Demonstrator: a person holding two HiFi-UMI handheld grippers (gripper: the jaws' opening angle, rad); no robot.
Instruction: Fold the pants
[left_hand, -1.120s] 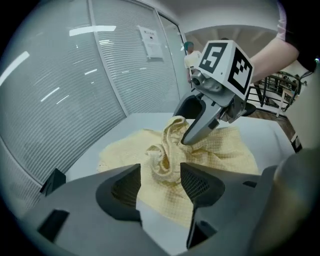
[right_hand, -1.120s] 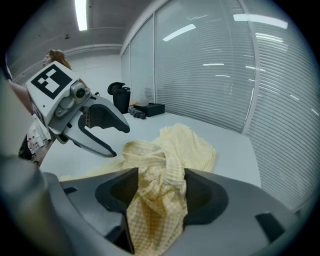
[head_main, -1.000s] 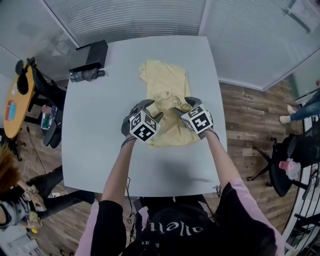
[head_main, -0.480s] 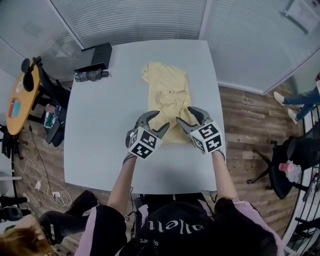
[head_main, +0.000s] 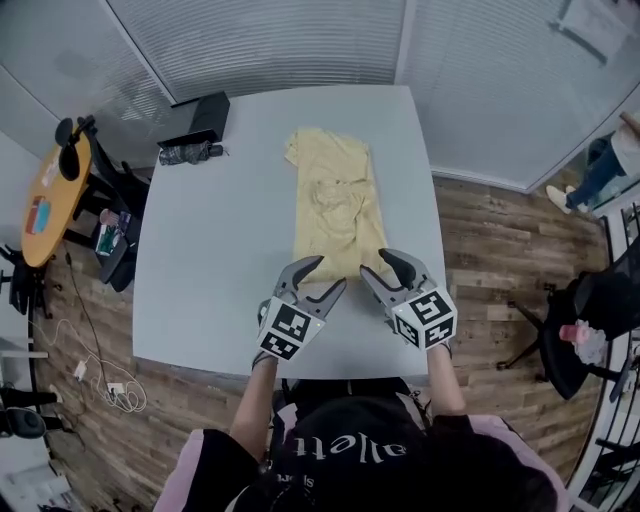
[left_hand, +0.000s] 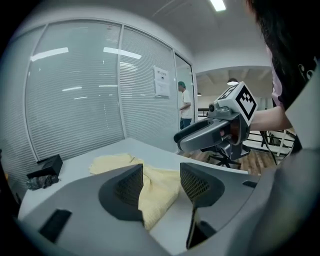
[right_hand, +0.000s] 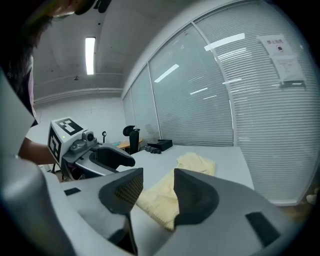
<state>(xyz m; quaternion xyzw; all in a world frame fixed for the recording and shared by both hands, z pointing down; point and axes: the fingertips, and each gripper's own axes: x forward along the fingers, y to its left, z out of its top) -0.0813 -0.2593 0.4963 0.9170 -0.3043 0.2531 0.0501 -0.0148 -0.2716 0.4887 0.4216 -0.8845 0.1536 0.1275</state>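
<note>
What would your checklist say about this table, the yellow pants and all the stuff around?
Surface: grey table, smooth.
Job's things: yellow pants lie in a long strip, no gripper holding them.
Clutter: black box and dark bundle at the far left corner.
Grippers: left gripper open, empty; right gripper open, empty, jaws just been closing a bit.
Cables: white cables on the wooden floor, left.
Surroundings: glass walls with blinds, office chair, orange table.

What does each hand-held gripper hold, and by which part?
Nothing: left hand-held gripper open; right hand-held gripper open, its jaws just closing on nothing; pants lie free.
</note>
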